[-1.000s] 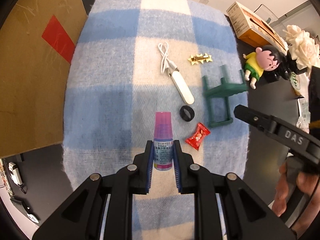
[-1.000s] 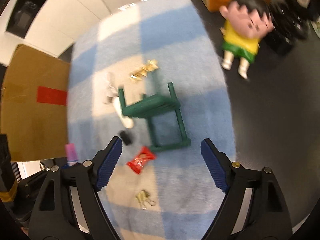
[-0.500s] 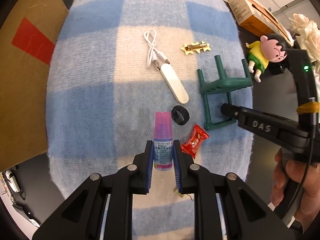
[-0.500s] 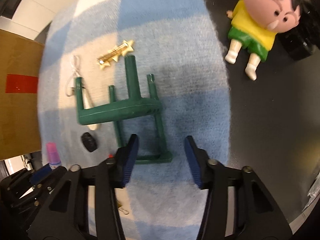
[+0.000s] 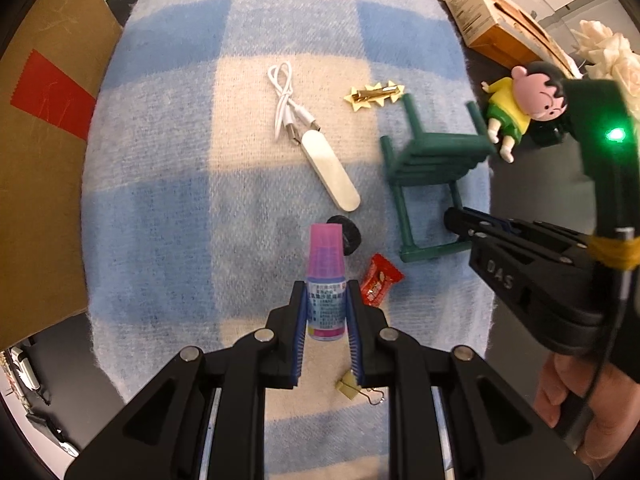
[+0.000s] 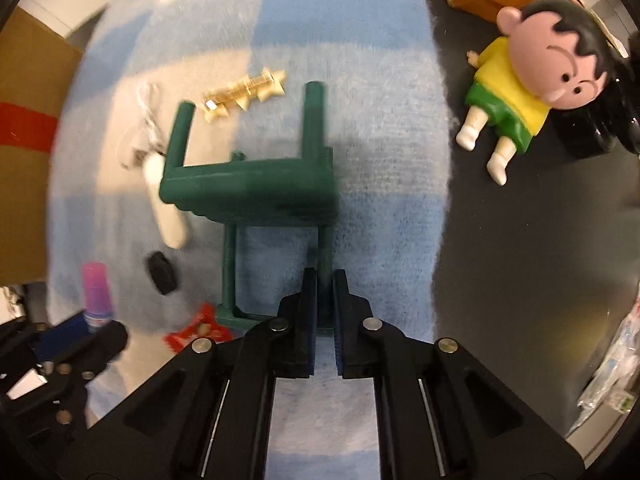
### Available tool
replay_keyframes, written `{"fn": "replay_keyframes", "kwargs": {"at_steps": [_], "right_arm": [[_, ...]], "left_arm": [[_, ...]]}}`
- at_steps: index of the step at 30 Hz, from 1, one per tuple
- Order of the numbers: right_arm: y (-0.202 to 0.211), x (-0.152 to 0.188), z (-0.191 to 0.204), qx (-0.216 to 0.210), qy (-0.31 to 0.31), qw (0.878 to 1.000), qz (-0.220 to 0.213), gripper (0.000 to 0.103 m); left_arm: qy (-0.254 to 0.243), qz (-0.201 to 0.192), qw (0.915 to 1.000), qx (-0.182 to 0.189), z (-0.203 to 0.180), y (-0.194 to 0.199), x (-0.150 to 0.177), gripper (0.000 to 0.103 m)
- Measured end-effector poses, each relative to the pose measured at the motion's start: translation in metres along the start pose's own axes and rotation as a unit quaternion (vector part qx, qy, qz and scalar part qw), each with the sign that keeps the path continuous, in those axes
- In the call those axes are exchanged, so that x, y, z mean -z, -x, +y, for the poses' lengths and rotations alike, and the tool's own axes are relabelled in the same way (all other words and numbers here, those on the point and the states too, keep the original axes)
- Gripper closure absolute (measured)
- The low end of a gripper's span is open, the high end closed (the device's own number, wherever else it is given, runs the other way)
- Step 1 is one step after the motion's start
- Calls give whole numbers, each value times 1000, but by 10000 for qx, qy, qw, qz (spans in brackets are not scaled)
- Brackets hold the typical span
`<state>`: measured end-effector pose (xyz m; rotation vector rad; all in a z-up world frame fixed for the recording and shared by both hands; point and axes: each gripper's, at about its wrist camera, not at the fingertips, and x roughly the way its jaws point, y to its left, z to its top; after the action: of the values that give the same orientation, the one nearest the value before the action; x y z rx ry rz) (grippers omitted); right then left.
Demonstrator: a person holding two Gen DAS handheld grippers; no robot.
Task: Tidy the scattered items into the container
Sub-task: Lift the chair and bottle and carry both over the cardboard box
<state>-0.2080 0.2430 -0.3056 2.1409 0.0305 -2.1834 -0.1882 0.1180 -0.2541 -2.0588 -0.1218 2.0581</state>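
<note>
A small bottle with a pink cap (image 5: 326, 248) sits in my left gripper (image 5: 326, 320), which is shut on its labelled body above the blue-and-cream checked blanket (image 5: 168, 200). A dark green toy stool (image 6: 248, 196) lies tipped on the blanket's right side. My right gripper (image 6: 325, 292) points straight down, its jaws closing, and its blue pads press on one stool leg. From the left wrist view, the right gripper (image 5: 454, 216) meets the stool (image 5: 436, 156) at its lower right leg. A brown cardboard box (image 5: 44, 160) with a red patch stands at the left.
Loose on the blanket are a white cable (image 5: 284, 100), a white oblong piece (image 5: 330, 168), a gold star clip (image 5: 376, 94), a black round piece (image 5: 350, 236), a red candy (image 5: 378, 280) and a gold binder clip (image 5: 352, 386). A doll (image 6: 516, 80) lies on the dark table to the right.
My right gripper has come down over the stool, and its wide jaws have narrowed onto one leg. The left gripper keeps the bottle and has hardly moved.
</note>
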Motion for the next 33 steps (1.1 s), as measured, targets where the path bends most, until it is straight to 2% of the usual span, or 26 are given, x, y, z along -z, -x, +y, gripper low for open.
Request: {"fn": "replay_keyframes", "kwargs": {"at_steps": [16,19,33], "right_arm": [[71,26,17,-916,-353,9937,-543,97],[84,32,7,-974,-346,9924,-670,97],[150,36,35,-1240,-129,9835,-1310,97]], "left_arm": [[133,-499,9986,132,14,53,16,85],[166,-589,9980,144,18,61,19,85],[341,-1079,9933,238,35,113,26,85]]}}
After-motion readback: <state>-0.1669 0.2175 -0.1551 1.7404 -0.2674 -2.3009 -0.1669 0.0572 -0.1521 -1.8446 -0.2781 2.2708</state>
